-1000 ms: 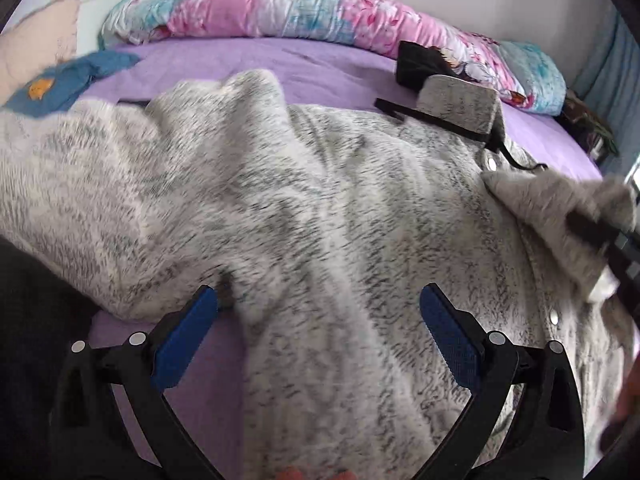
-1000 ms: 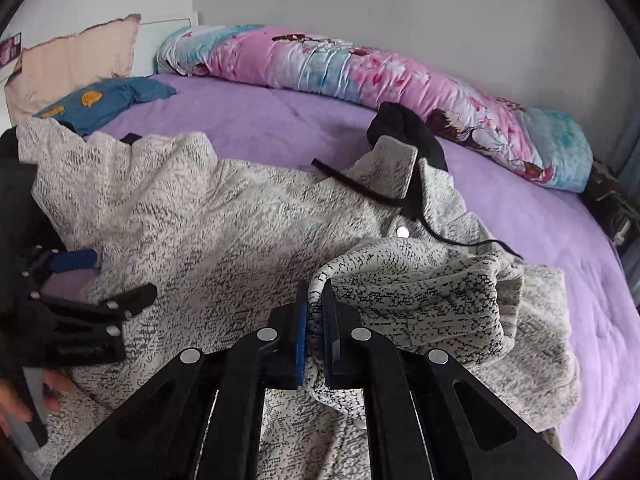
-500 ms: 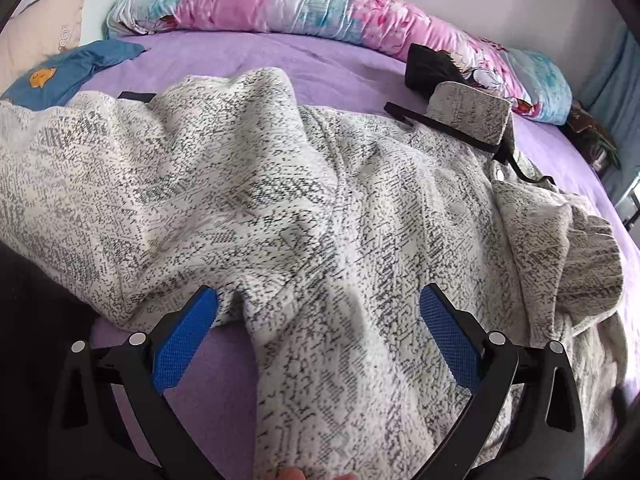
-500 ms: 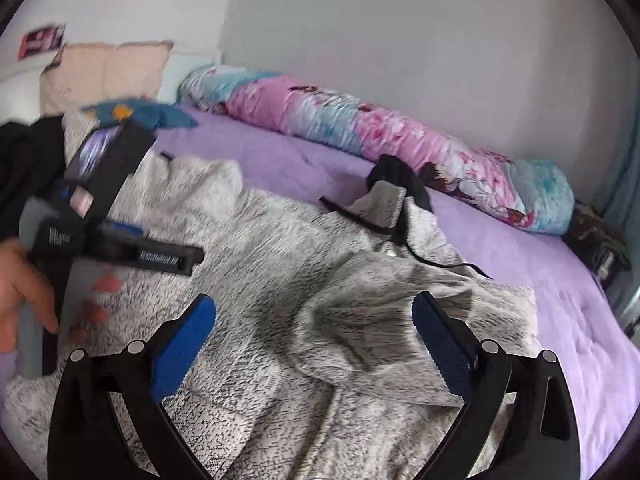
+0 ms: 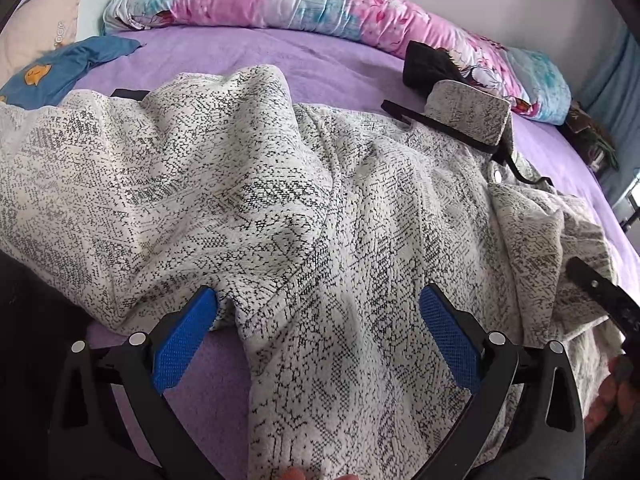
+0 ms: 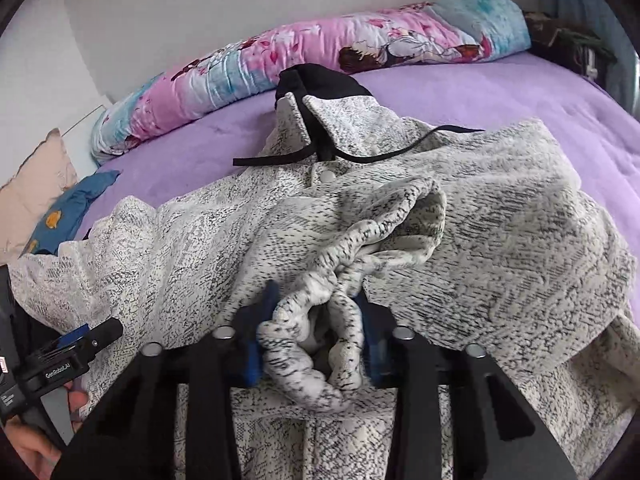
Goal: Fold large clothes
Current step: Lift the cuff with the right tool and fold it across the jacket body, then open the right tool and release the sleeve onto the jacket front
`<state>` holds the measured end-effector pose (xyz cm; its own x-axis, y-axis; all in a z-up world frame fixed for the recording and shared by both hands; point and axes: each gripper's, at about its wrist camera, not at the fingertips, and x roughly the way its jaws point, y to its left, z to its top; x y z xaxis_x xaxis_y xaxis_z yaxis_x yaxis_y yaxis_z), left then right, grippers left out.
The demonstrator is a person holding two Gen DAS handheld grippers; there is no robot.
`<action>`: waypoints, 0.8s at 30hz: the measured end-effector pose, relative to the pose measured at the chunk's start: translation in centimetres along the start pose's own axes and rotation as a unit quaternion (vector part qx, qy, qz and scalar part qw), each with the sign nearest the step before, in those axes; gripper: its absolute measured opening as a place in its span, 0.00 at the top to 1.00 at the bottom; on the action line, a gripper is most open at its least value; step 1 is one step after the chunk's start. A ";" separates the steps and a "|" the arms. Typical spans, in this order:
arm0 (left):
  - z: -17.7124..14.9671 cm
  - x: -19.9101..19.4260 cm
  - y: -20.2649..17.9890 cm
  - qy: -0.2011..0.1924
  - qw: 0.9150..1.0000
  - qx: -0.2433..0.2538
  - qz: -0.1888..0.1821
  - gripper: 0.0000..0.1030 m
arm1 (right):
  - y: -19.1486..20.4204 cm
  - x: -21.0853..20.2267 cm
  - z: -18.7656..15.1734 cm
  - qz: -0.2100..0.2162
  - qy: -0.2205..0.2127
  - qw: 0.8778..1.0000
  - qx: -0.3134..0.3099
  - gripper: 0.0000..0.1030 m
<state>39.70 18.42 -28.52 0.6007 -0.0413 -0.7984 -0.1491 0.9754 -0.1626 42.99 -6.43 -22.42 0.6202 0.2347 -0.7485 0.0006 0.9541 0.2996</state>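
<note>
Sprawling speckled knit hoodie (image 6: 500, 240), cuff bunched inside closing right gripper (image 6: 316, 332); left gripper (image 5: 320, 320) released.

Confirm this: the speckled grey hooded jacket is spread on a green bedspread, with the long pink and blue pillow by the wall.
Wrong on one count: the bedspread is purple, not green, as the right wrist view shows. The rest stands: the jacket lies spread on it and the pillow lies by the wall.
</note>
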 end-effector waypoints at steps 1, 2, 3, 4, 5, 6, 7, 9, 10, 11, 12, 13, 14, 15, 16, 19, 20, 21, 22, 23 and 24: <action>0.1 0.0 0.1 0.001 1.000 0.001 -0.001 0.05 | 0.6 0.1 0.1 0.003 0.001 1.000 -0.006 0.78; 0.1 -0.1 0.2 0.001 1.000 0.000 -0.003 0.05 | 1.2 0.1 0.2 0.000 -0.001 1.000 -0.020 0.80; 0.2 -0.1 0.4 0.002 1.000 -0.004 -0.005 0.05 | 2.0 0.0 0.2 -0.002 -0.006 0.999 -0.034 0.81; 0.3 -0.3 0.6 0.001 1.000 -0.007 -0.009 0.05 | 2.9 -0.3 0.3 0.004 -0.011 0.999 -0.047 0.81; 0.4 -0.4 0.8 0.001 1.000 -0.010 -0.012 0.05 | 4.0 -0.7 0.4 0.009 -0.016 0.998 -0.064 0.82; 0.7 -0.7 1.1 -0.001 1.000 -0.014 -0.012 0.05 | 5.1 -1.0 0.4 0.010 -0.022 0.996 -0.083 0.82; 0.8 -1.0 1.4 -0.004 1.000 -0.018 -0.011 0.05 | 6.6 -1.3 0.4 0.010 -0.028 0.994 -0.108 0.82; 1.3 -1.8 2.2 -0.012 0.999 -0.029 -0.012 0.05 | 9.5 -1.7 0.3 0.018 -0.035 0.988 -0.148 0.82; 1.5 -2.2 2.7 -0.015 0.999 -0.034 -0.012 0.05 | 11.0 -1.6 0.1 0.017 -0.035 0.985 -0.169 0.82; 1.6 -2.5 3.2 -0.019 0.999 -0.038 -0.011 0.05 | 12.3 -1.3 -0.1 0.013 -0.032 0.982 -0.186 0.82; 1.8 -2.9 3.8 -0.024 0.999 -0.043 -0.006 0.05 | 13.3 -0.7 -0.3 0.011 -0.025 0.980 -0.197 0.82; 1.9 -3.2 4.4 -0.028 0.998 -0.048 0.001 0.05 | 14.1 -0.2 -0.5 0.008 -0.017 0.979 -0.205 0.82; 2.0 -3.5 4.9 -0.032 0.998 -0.053 0.007 0.05 | 14.8 0.6 -0.7 0.006 -0.006 0.978 -0.209 0.81; 2.0 -3.6 5.4 -0.033 0.998 -0.056 0.009 0.05 | 15.2 1.4 -1.1 0.002 0.004 0.977 -0.211 0.81; 2.0 -3.7 5.9 -0.031 0.998 -0.059 0.011 0.05 | 15.4 2.2 -1.4 -0.003 0.013 0.977 -0.211 0.81; 1.9 -3.6 6.7 -0.025 0.997 -0.066 0.016 0.05 | 15.6 3.7 -2.4 -0.005 0.029 0.977 -0.212 0.79; 1.9 -3.6 6.8 -0.024 0.997 -0.066 0.016 0.05 | 15.8 3.9 -2.7 -0.006 0.029 0.976 -0.214 0.76; 1.8 -3.6 6.8 -0.024 0.998 -0.064 0.018 0.05 | 15.8 4.1 -3.0 -0.001 0.030 0.977 -0.213 0.72; 1.8 -3.6 6.8 -0.024 0.998 -0.061 0.019 0.05 | 15.7 4.3 -3.2 0.021 0.039 0.978 -0.206 0.57; 1.8 -3.6 6.7 -0.025 0.998 -0.058 0.020 0.05 | 15.8 4.5 -3.4 0.043 0.046 0.978 -0.201 0.47; 1.8 -3.7 6.6 -0.026 0.998 -0.057 0.019 0.05 | 16.0 4.6 -3.7 0.051 0.048 0.976 -0.204 0.43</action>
<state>37.96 25.40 -25.60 0.6324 0.0104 -0.7745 -0.2590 0.9452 -0.1989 42.99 10.60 -23.23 0.5245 0.3302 -0.7848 -0.3820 0.9150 0.1296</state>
